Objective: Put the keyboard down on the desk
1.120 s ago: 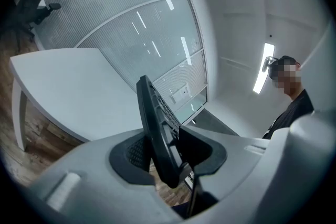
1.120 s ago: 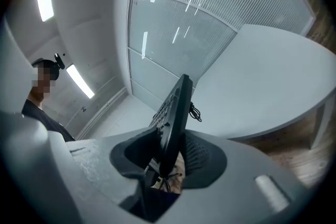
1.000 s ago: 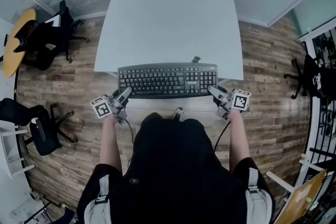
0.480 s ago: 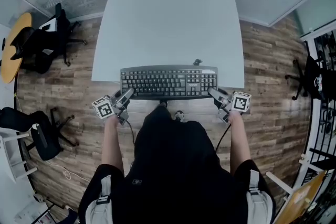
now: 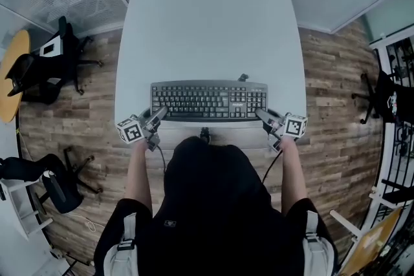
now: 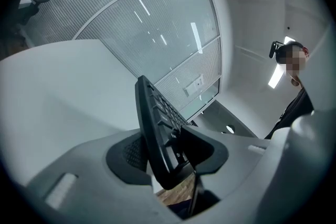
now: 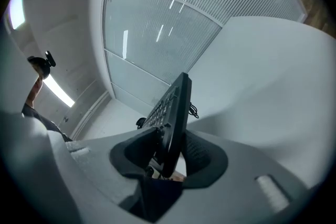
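A black keyboard (image 5: 208, 101) sits level over the near part of the white surface (image 5: 207, 22), its long side running along the edge closest to the person. From where I stand it looks to be on the surface or just above it; I can't tell which.

The left hand-held gripper (image 5: 157, 114) has the keyboard's left end between its jaws. The jaws are opening, with one pad against the key side and the other at the underside. The right hand-held gripper (image 5: 260, 114) is clamped on the keyboard's right end, its jaws partly apart and pressed on both faces.

A dark cable (image 5: 242, 77) pokes out from the keyboard's far edge, towards its right end. The person's bare forearms reach up to the keyboard's two near corners.

Beyond the keyboard the surface stretches away towards frosted glass walls. Well to the keyboard's left, a black office chair (image 5: 48, 68) stands on the wooden floor (image 5: 336, 94).
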